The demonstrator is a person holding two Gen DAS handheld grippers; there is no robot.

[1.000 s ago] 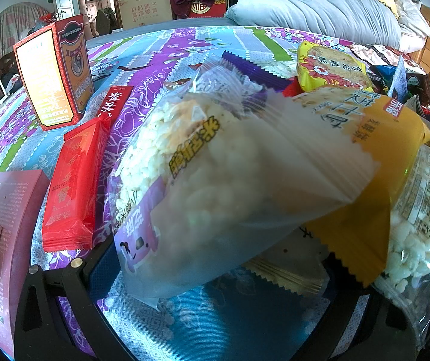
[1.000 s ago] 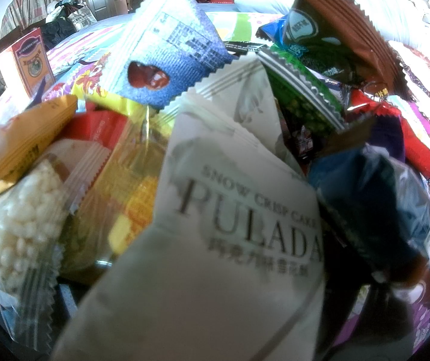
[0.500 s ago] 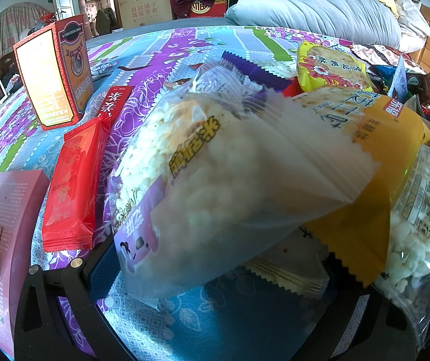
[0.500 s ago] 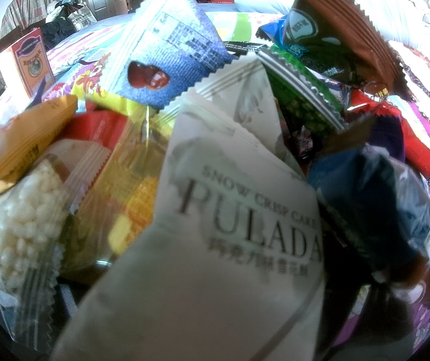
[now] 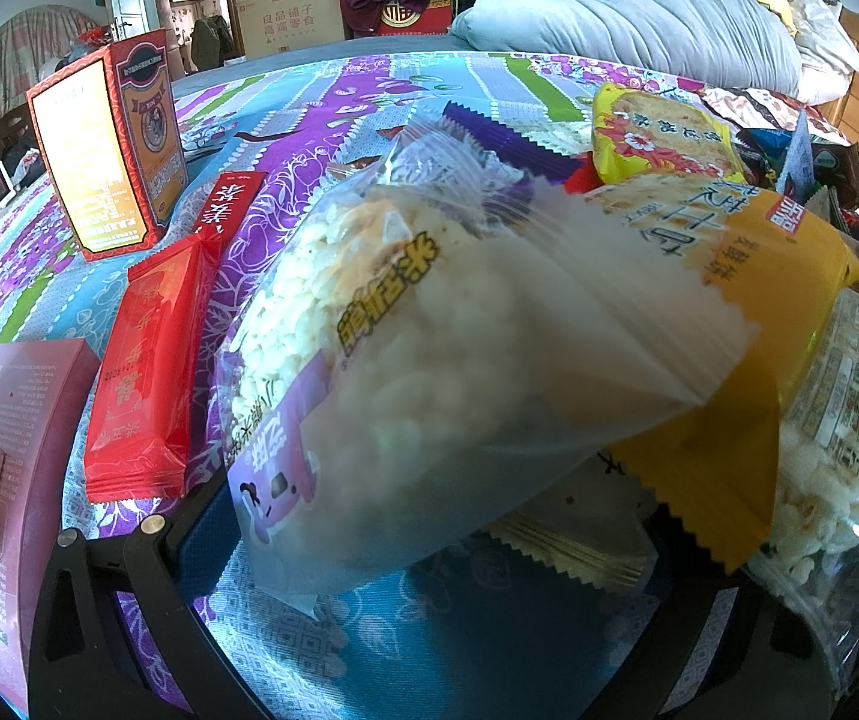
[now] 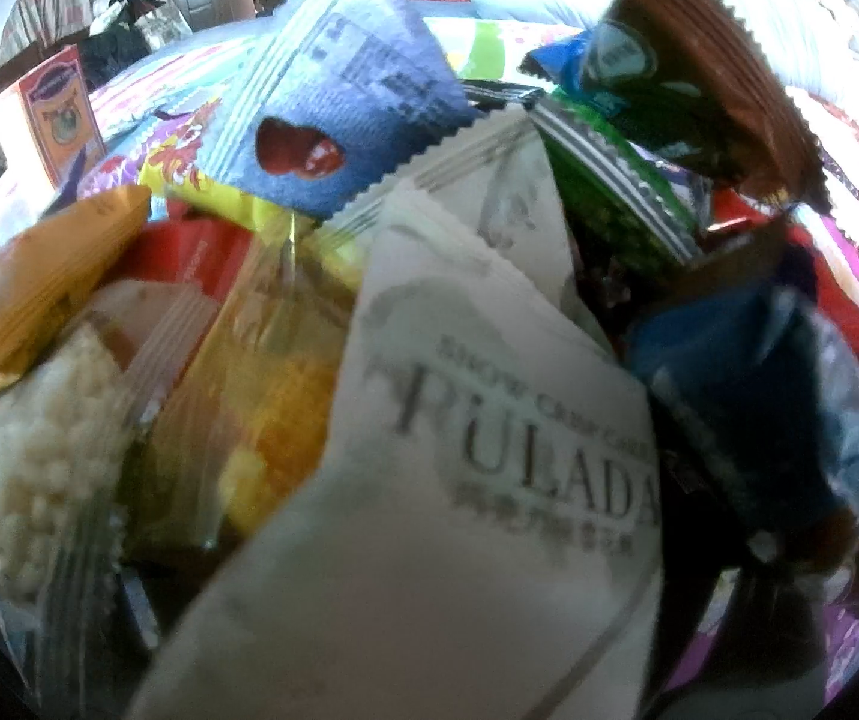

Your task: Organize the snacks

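Observation:
A clear packet of puffed rice cake [image 5: 405, 360] with yellow lettering lies across my left gripper [image 5: 429, 594]. Its black fingers [image 5: 147, 570] stand wide apart under the packet, open. A yellow-ended packet [image 5: 747, 312] overlaps it on the right. In the right wrist view a white "PULADA" packet [image 6: 477, 480] fills the middle, very close to the lens. Around it are a blue packet [image 6: 345, 102], a brown one [image 6: 705, 60], a green one [image 6: 615, 204] and a dark blue one [image 6: 747, 396]. These packets hide my right gripper's fingers.
A red wrapped bar [image 5: 153, 366] and a red strip packet [image 5: 231, 204] lie left of the pile on the patterned bedspread [image 5: 321, 114]. A red-and-yellow box [image 5: 105, 144] stands upright behind them. A pink box [image 5: 9, 450] is at the near left. Pillows [image 5: 639, 18] are at the back.
The white PULADA packet has shifted slightly to the right and looks blurrier. The left wrist view is unchanged.

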